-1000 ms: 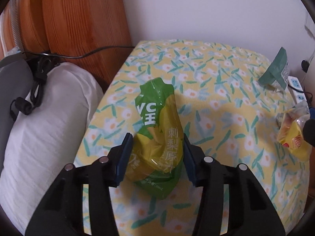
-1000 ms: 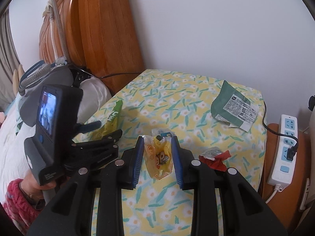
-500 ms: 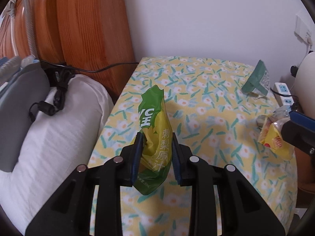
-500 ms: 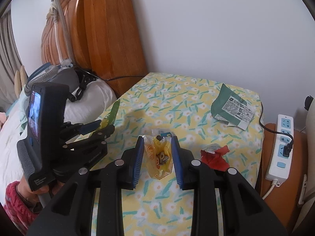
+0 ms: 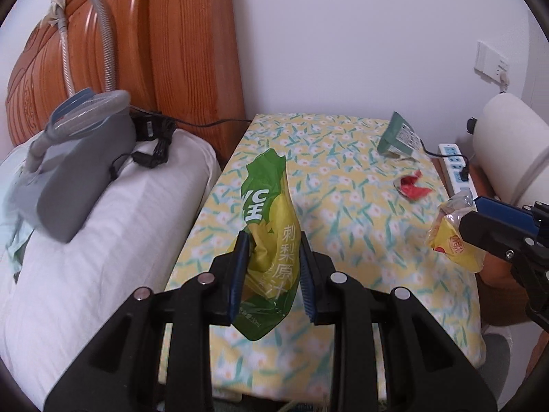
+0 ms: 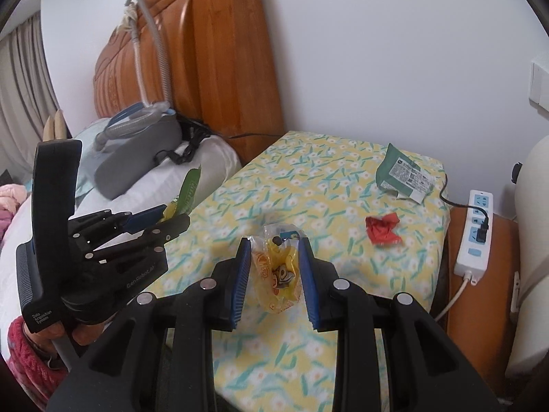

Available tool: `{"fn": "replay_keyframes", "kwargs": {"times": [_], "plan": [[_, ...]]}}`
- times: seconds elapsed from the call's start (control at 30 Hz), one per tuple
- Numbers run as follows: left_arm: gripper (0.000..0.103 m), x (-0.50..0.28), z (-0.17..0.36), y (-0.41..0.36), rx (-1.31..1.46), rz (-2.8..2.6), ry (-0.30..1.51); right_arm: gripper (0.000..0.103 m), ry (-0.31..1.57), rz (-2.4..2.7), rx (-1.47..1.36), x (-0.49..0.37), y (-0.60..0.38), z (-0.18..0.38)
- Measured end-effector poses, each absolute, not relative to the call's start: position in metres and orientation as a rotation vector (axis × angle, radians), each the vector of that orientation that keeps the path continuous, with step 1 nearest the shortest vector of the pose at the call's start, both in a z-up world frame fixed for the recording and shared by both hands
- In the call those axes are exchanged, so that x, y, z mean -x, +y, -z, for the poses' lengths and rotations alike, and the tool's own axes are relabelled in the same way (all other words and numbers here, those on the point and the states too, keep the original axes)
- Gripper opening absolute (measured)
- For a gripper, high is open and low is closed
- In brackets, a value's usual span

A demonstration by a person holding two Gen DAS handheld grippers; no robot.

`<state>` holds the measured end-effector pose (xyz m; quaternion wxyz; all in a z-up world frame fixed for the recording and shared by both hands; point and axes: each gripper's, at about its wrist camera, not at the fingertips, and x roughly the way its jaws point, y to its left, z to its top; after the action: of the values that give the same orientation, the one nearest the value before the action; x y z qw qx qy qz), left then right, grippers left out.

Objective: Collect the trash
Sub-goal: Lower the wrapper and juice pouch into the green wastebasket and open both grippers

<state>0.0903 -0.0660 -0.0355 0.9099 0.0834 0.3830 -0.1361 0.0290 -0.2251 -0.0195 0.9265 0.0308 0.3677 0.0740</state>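
Note:
My left gripper is shut on a green and yellow juice pouch, held up above the left edge of the floral table. My right gripper is shut on a small yellow snack wrapper, lifted above the table's front; the wrapper also shows in the left wrist view. A crumpled red wrapper and a dark green packet lie on the table at the right and back right. The left gripper and its pouch show in the right wrist view.
A bed with a white pillow and a grey machine with a hose lies left of the table. A wooden headboard stands behind. A white power strip lies on an orange surface at the right. A white wall is behind.
Both grippers have lifted and pulled back from the table with their items. The left gripper closed on the green pouch about a second ago and raised it.

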Motion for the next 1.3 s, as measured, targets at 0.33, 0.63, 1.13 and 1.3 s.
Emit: {"fn": "replay_keyframes", "kwargs": {"times": [0.33,0.63,1.13,1.3], "plan": [[0.028,-0.001,0.045,-0.037,-0.174,0.301,0.823,0.029,0.87,-0.2,-0.024,0.062,-0.195,0.046],[0.028,0.052,0.083,-0.016,-0.184,0.322,0.917,0.029,1.027,-0.264,-0.05,0.118,-0.174,0.098],[0.028,0.077,0.112,-0.02,-0.216,0.354,0.979,0.029,1.264,-0.377,-0.018,0.155,-0.136,0.171],[0.028,0.078,0.111,-0.019,-0.217,0.359,0.976,0.031,1.271,-0.385,-0.012,0.156,-0.133,0.172]]}}
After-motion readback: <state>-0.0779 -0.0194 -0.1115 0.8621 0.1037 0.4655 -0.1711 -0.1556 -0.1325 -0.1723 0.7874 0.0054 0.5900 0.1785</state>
